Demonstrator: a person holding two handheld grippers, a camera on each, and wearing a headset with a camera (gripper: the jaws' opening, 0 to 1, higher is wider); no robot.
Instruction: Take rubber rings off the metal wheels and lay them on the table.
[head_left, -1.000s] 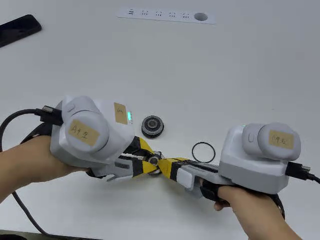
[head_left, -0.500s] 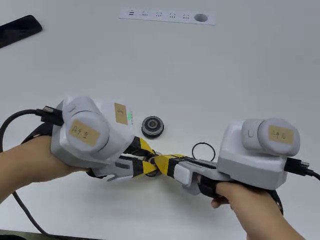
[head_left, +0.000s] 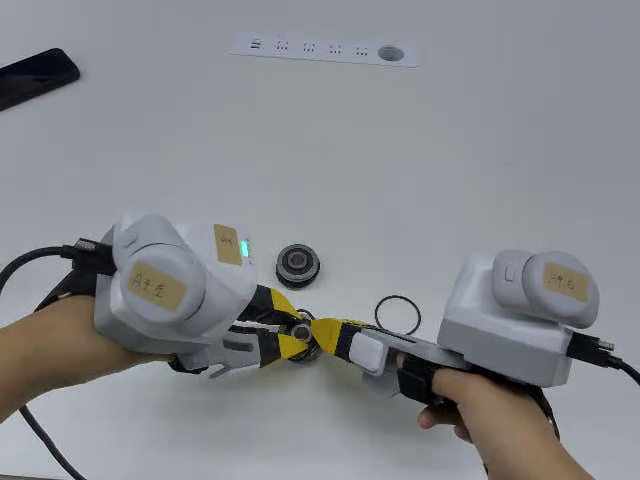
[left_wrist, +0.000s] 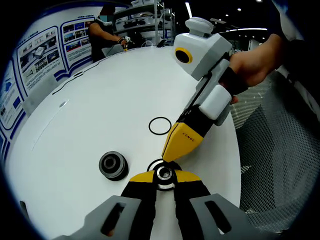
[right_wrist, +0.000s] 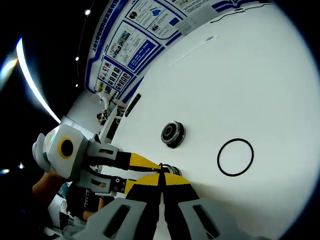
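Observation:
My left gripper is shut on a small metal wheel, held just above the table. The yellow tips of my right gripper are shut against the wheel's rim, pinching its black rubber ring, which stands slightly off the rim. A second wheel, with its black ring on, lies flat a little beyond. A loose rubber ring lies on the white table to the right.
A white power strip lies at the far edge and a dark phone at the far left. A black cable trails from the left gripper. The table's edge runs close on the near side.
The head camera has tilted, so the whole picture sits a little lower. Both grippers stay joined at the wheel; the right one has rolled slightly and drawn a touch to the right.

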